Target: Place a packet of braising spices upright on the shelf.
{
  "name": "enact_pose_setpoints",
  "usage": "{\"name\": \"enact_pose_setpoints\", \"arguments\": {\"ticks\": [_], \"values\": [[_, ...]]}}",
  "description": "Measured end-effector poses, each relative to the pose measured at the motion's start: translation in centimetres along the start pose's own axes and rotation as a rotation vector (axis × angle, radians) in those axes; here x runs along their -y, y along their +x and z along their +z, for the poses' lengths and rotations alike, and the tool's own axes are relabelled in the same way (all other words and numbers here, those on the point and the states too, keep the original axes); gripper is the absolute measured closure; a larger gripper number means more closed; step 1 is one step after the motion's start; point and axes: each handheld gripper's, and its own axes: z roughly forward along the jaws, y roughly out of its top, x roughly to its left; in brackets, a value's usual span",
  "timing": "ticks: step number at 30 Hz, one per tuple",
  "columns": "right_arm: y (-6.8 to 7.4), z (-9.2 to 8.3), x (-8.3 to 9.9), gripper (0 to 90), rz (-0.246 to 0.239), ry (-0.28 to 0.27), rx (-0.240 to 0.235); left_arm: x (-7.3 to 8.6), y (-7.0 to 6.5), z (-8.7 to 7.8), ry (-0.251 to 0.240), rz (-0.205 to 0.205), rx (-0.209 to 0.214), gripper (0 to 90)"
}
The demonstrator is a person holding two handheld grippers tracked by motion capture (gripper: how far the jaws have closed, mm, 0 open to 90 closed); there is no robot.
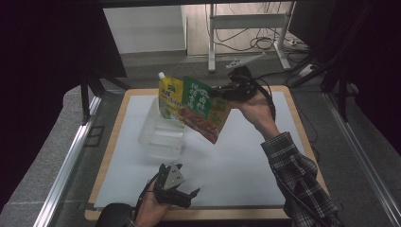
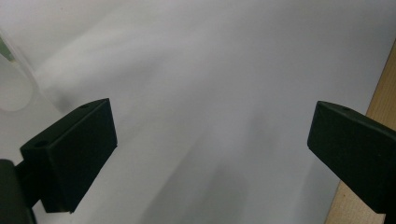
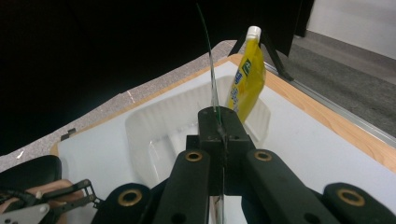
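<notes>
My right gripper (image 1: 218, 92) is shut on the edge of a flat green and red food packet (image 1: 201, 109), held in the air over the right side of a clear plastic bin (image 1: 158, 137). In the right gripper view the packet (image 3: 213, 88) shows edge-on as a thin line rising from the closed right gripper (image 3: 218, 122). A yellow spout pouch (image 1: 169, 97) with a white cap stands upright in the bin, just left of the packet; the right gripper view has the pouch (image 3: 247, 79) leaning at the bin's (image 3: 177, 126) far end. My left gripper (image 1: 183, 195) rests open near the front edge, its pads (image 2: 74, 154) wide apart over bare mat.
A white mat (image 1: 236, 161) covers the wooden table top (image 1: 111, 137), whose edge (image 2: 383, 98) lies to the right in the left gripper view. The bin's curved rim (image 2: 18, 79) sits at that view's left. Metal rails and a desk frame (image 1: 246, 33) stand beyond the table.
</notes>
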Motion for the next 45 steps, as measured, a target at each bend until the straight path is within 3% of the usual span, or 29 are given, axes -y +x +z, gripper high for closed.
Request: {"name": "enact_pose_setpoints", "arguments": {"ticks": [9, 25, 45], "values": [[0.5, 2.3, -1.9, 89.3, -0.005, -0.008, -0.037, 0.0, 0.0, 0.1, 0.008, 0.007, 0.004, 1.4], [0.9, 6.2, -4.3, 89.4, -0.011, -0.015, -0.042, 0.0, -0.1, 0.1, 0.009, 0.013, 0.010, 1.5], [1.5, 10.9, -5.5, 89.4, -0.003, -0.006, -0.076, -0.1, 0.0, 0.0, 0.006, 0.013, 0.010, 1.4]]}}
